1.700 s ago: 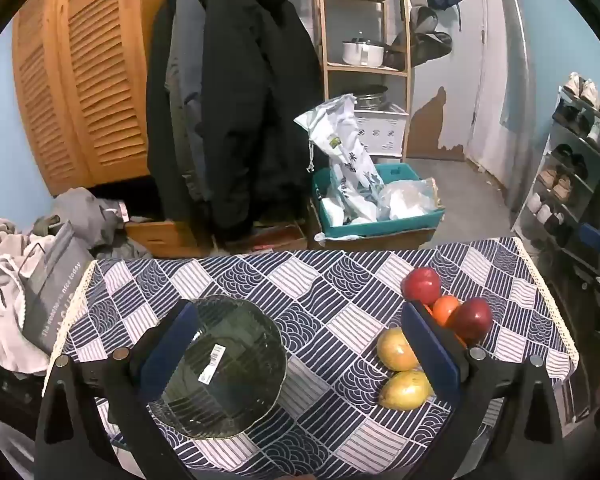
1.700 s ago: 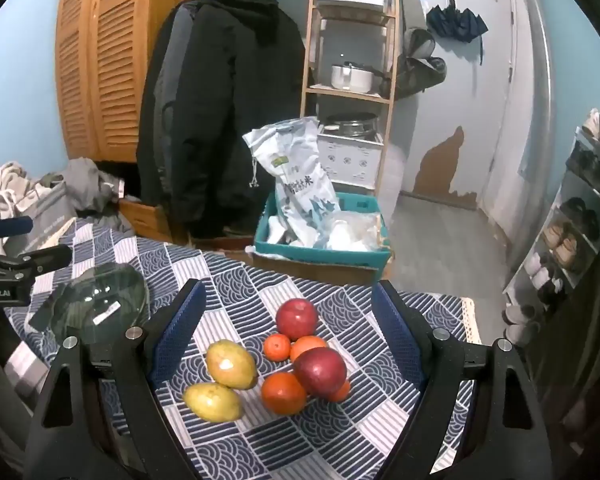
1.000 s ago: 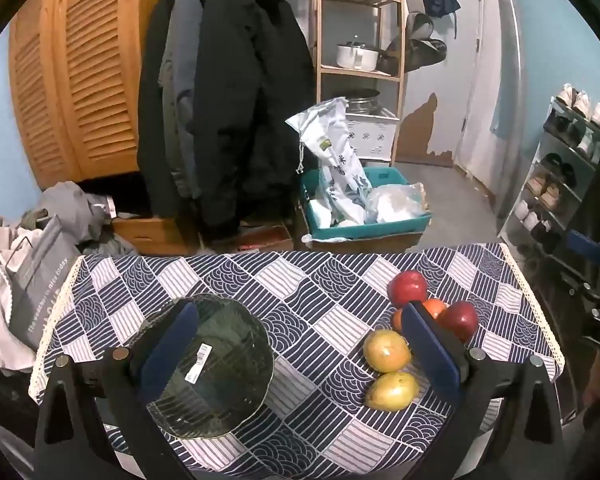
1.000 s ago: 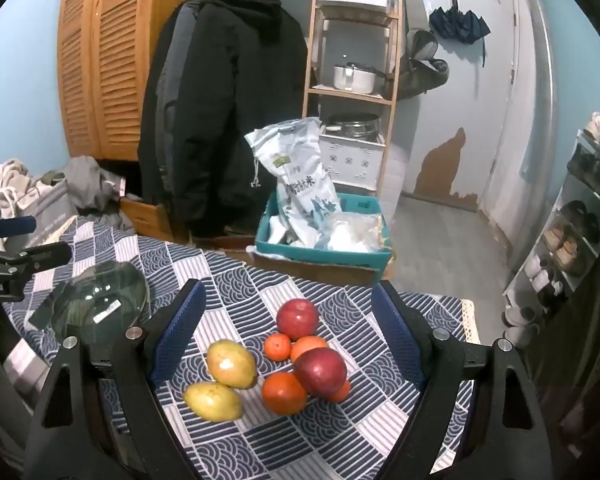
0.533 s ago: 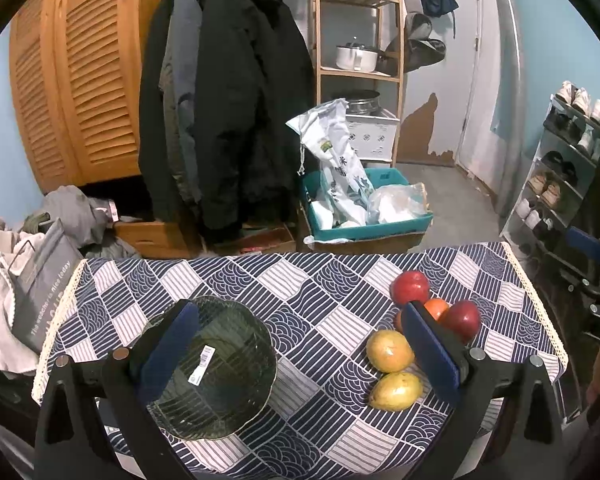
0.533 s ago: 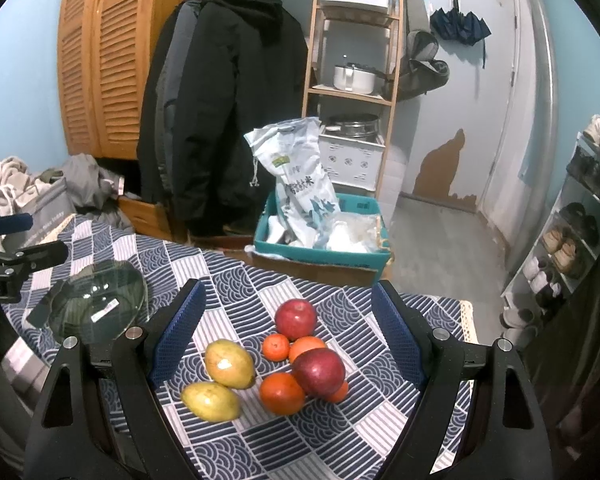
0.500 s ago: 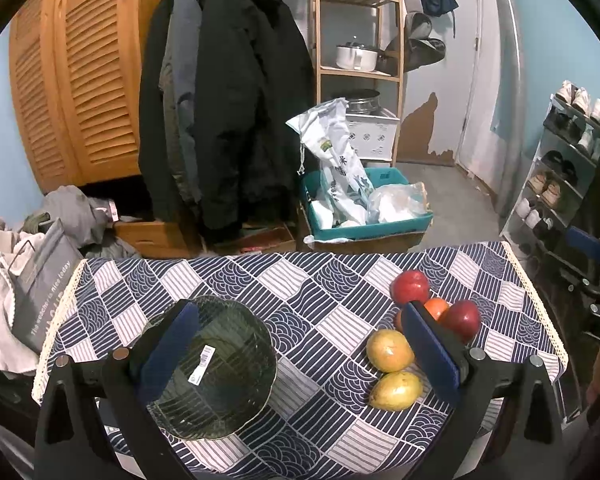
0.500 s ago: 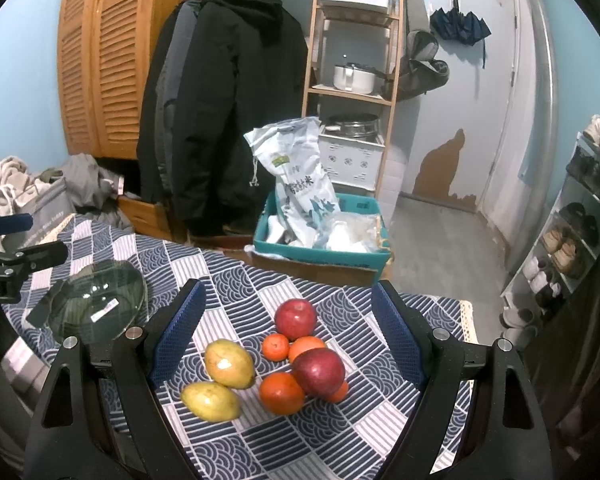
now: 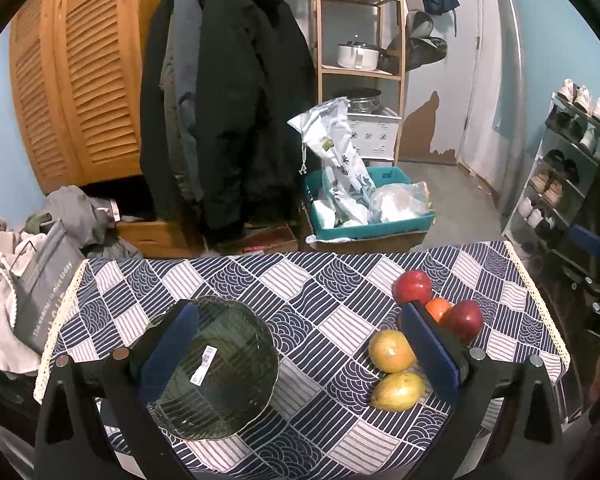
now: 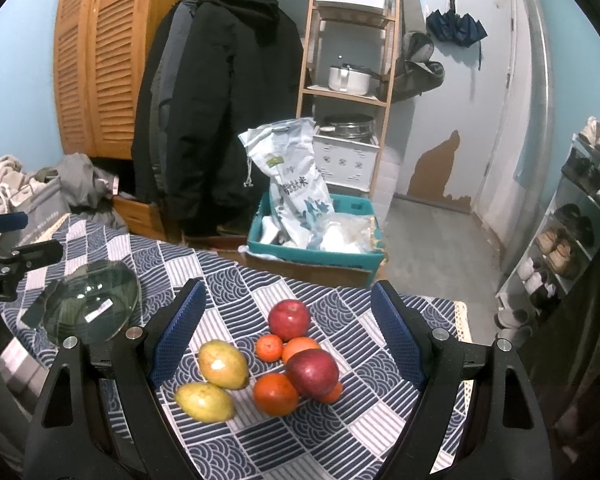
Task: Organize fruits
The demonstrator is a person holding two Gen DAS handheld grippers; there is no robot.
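Since the earlier frames little has altered: the left-wrist view has drawn back slightly from the table, so the glass bowl [image 9: 210, 368] and fruit sit a little lower and smaller between the fingers; the right-wrist view is nearly unchanged. The left gripper [image 9: 296, 348] hovers over the patterned tablecloth [image 9: 320, 292] with its jaws spread wide, holding and touching nothing. The right gripper [image 10: 288, 332] likewise stands wide apart and empty above the fruit. The fruit lies in one cluster on the cloth, well apart from the bowl: two yellow mangoes [image 10: 216, 380] side by side, two red apples [image 10: 300, 340], and several oranges [image 10: 278, 376] touching between and below the apples. The bowl, bearing a white label, rests near the table's left end.
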